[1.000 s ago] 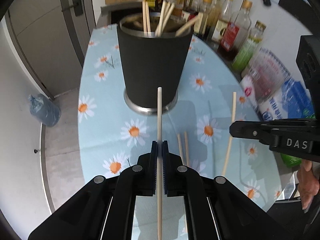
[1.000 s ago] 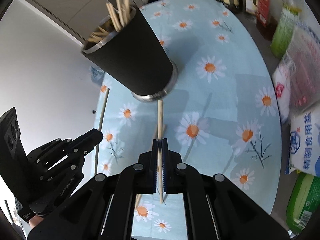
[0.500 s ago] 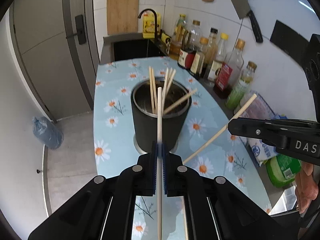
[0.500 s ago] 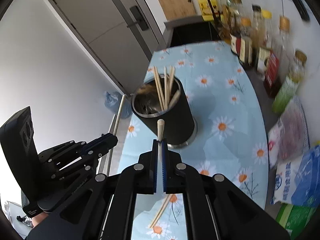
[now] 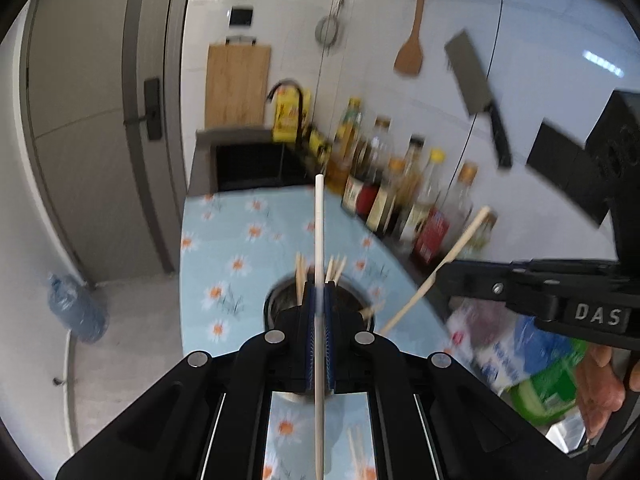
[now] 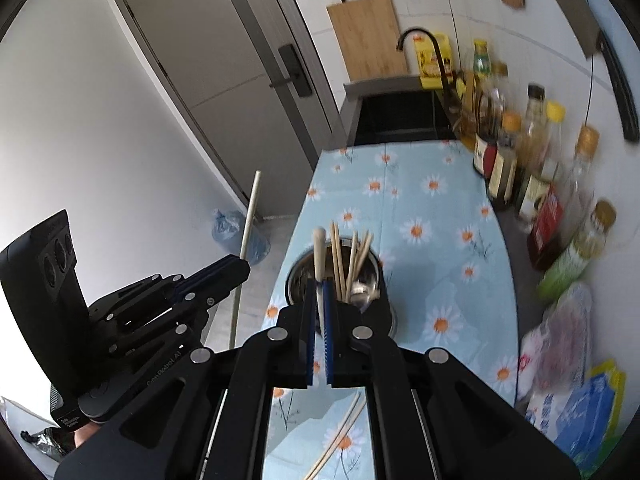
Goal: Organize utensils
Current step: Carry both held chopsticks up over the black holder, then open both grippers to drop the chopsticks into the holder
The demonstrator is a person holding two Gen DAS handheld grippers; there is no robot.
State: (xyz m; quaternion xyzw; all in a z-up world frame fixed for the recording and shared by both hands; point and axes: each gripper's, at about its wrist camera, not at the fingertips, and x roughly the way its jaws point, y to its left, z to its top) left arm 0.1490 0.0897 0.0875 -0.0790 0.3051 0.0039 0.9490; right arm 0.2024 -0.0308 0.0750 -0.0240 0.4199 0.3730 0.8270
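Observation:
My left gripper [image 5: 318, 300] is shut on a pale chopstick [image 5: 319, 232] that points up and forward, above the black utensil holder [image 5: 276, 308]. My right gripper [image 6: 320, 296] is shut on another chopstick [image 6: 319, 252], held just over the holder's [image 6: 376, 312] rim. The holder stands on the daisy tablecloth [image 6: 424, 200] and has several chopsticks [image 6: 352, 264] in it. The right gripper and its chopstick [image 5: 432, 276] show at the right of the left wrist view; the left gripper with its chopstick [image 6: 246, 232] shows at the left of the right wrist view. Two chopsticks [image 6: 340, 440] lie on the cloth near me.
Sauce and oil bottles [image 6: 532, 168] line the right wall. Food bags [image 6: 576, 396] lie at the near right. A black sink [image 6: 400, 116] with a tap sits beyond the cloth. A cleaver [image 5: 478, 92] and a spatula [image 5: 410, 52] hang on the wall. A door [image 6: 224, 68] is at left.
Both grippers have risen from the table with their chopsticks and now sit higher, above the holder, looking down into it. The holder has not moved.

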